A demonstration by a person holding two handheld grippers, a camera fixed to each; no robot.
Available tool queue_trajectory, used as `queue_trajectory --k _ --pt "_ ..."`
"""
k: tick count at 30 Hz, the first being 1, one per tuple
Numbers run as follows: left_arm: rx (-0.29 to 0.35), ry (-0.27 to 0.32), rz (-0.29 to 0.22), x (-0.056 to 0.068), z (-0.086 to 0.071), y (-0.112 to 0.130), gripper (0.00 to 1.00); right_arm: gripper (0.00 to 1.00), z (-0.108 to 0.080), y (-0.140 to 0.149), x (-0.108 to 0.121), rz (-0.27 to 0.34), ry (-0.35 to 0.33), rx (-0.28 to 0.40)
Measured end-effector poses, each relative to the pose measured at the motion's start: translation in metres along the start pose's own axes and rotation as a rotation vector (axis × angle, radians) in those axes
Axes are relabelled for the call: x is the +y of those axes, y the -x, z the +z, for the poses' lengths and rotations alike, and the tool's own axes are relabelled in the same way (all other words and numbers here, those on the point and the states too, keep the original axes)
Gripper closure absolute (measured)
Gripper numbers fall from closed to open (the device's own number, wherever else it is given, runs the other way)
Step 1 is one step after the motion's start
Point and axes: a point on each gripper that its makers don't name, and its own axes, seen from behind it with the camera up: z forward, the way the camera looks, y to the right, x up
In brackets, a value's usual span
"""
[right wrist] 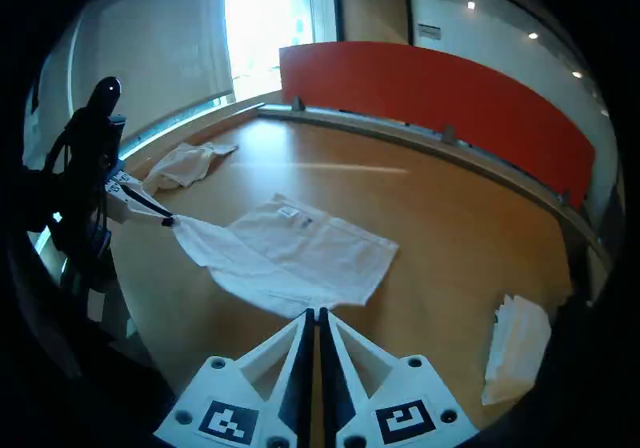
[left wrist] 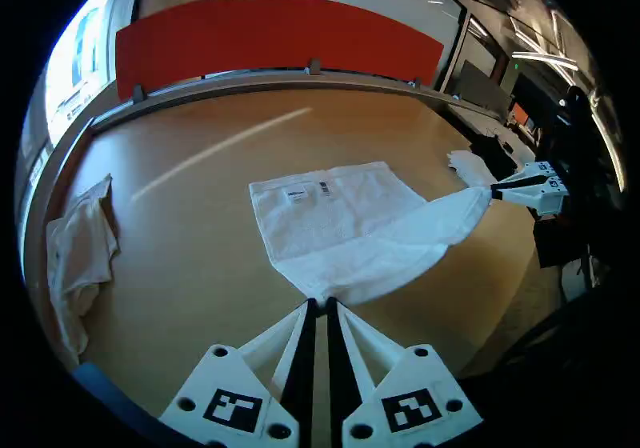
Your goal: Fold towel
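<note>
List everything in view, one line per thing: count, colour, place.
towel: one, white, spread mid-table, two corners pinched by the claws
crumpled cloth: one, cream, near the table edge on the window side
small cloth: one, white, near the opposite table edge
table: one, light wood, under everything
divider panel: one, red, upright along the table's far edge
left claw: one, white with black fingers, shut on a towel corner
right claw: one, white with black fingers, shut on another towel corner

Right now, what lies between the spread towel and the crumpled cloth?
Bare wooden tabletop; the left gripper view shows nothing lying between the spread towel and the crumpled cloth.
</note>
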Motion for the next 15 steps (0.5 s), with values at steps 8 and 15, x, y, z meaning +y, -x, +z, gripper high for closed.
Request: queue_trajectory --k 8,15 --pt "0.000 -0.005 0.000 -0.003 0.007 -0.006 0.90 0.96 0.006 -0.003 0.007 -0.005 -0.001 -0.005" --pt "0.007 -0.014 0.013 -0.013 0.017 -0.023 0.90 0.96 0.018 -0.014 0.020 -0.019 0.001 -0.002"
